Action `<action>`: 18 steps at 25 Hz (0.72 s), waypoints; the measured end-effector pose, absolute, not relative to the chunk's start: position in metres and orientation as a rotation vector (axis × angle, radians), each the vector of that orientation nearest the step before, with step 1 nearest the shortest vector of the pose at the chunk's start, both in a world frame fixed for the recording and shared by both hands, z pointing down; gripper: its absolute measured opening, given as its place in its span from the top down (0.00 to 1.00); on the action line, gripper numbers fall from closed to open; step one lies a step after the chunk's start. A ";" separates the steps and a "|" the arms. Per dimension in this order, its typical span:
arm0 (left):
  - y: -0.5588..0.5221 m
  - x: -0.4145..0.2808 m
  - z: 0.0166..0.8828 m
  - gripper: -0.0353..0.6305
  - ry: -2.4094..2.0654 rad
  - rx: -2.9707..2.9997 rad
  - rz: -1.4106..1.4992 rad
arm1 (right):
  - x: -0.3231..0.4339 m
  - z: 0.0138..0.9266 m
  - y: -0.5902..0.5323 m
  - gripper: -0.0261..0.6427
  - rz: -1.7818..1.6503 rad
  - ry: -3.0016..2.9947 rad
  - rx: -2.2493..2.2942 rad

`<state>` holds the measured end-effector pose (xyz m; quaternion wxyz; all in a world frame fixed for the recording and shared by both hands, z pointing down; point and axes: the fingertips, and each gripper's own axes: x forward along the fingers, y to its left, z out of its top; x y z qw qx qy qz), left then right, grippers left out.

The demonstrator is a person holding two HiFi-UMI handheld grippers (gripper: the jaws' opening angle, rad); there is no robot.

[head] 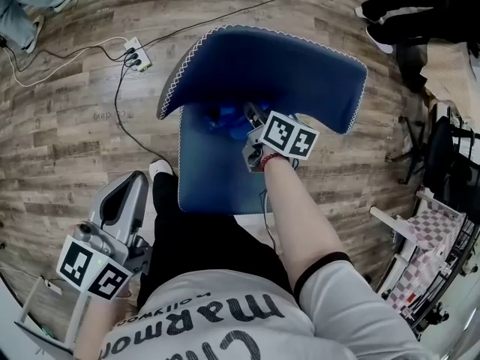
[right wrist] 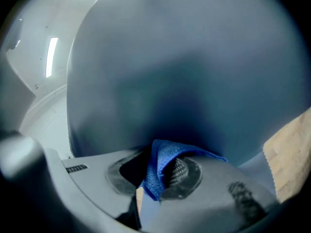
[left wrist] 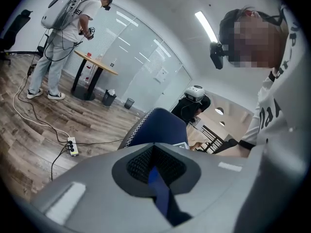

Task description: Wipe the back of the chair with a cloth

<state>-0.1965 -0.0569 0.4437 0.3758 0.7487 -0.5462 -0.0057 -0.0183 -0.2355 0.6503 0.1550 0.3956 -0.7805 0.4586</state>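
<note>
The biggest thing was the blue chair (head: 225, 163), in the middle of the head view. Its back (head: 285, 66) was at the top of the frame, and its seat was just under that. In the right gripper view the back (right wrist: 184, 72) filled almost the whole frame, so I was very close to it.

My right gripper (head: 251, 122) was in the middle of the head view, down where the back meets the seat. Its jaws were pinched tight on the blue cloth (right wrist: 163, 164). The cloth (head: 225, 118) bunched out past the tips toward the chair. I could not tell if it was touching.

My left gripper (head: 127, 190) was at the lower left, well away from the chair. Its jaws were together. A thin blue strip showed at the seam, and I could not tell what it was.

To wipe well, I thought I should hold the pinch firm so the cloth would not slip. I should press the soft cloth on the back, not the hard tips. Long, slow strokes from side to side would be best.
</note>
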 end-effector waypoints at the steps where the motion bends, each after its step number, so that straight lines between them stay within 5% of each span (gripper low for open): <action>1: -0.059 -0.194 0.444 0.94 -1.394 1.918 -0.012 | -0.009 0.651 -0.238 0.86 1.298 -2.228 1.142; 18: -0.077 -0.151 0.439 0.94 -1.386 1.948 -0.004 | 0.122 0.657 -0.250 0.86 1.224 -2.106 1.364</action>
